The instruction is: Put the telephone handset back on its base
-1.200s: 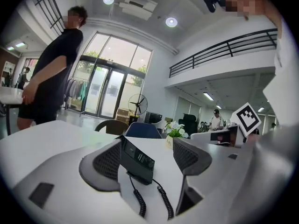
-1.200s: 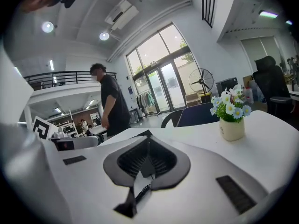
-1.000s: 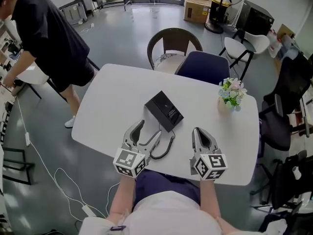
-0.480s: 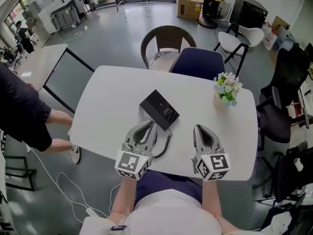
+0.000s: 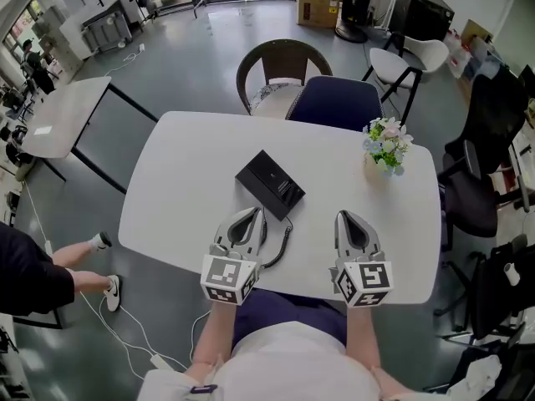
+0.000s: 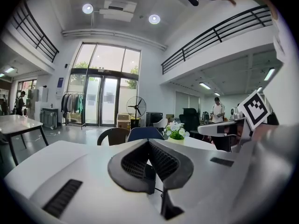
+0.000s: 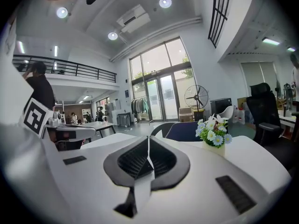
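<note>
Left gripper (image 5: pixel 253 217): a second ago you held its jaws wide apart; they have just been closing and now meet at the tips, nothing between them; the person in the dark top (image 5: pixel 33 278), who was leaning beside the far-left corner of your table (image 5: pixel 192 165), has walked down to the lower left edge, only a sleeve, a leg and shoes showing; your head has swung left, bringing a second white table (image 5: pixel 63 128) into frame.

Telephone base (image 5: pixel 269 184) blocks centre; flower pot (image 5: pixel 383 149) right.
</note>
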Demonstrator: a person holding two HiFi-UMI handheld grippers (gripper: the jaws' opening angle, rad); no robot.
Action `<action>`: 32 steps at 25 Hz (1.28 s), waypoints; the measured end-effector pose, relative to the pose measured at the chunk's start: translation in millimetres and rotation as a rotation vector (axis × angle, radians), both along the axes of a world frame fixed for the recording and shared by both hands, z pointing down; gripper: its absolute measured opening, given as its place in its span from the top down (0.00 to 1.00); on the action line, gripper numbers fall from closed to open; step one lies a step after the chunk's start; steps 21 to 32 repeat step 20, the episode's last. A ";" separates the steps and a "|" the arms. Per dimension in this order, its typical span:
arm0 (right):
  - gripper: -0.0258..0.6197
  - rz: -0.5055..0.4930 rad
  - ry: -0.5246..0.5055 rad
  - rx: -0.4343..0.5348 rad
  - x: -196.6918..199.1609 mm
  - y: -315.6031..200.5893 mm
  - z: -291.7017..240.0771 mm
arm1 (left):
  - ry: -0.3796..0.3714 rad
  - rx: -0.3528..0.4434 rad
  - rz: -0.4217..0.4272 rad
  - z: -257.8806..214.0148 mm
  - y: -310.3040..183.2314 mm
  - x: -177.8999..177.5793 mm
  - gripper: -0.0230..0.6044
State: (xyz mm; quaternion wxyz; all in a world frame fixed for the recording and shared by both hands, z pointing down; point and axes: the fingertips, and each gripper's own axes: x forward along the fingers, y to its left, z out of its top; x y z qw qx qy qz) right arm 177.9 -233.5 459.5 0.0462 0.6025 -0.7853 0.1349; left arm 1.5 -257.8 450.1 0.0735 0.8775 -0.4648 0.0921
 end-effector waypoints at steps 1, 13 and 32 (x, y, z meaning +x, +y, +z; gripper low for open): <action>0.90 -0.001 0.002 0.000 -0.6 0.2 -0.1 | -0.002 -0.003 -0.003 0.5 0.1 -0.4 0.94; 0.90 -0.019 0.018 -0.014 1.6 1.1 4.1 | 0.008 -0.022 -0.006 9.7 1.4 -1.1 0.94; 0.90 -0.019 0.013 -0.025 3.3 4.4 7.5 | -0.036 -0.062 0.010 24.3 3.4 3.2 0.94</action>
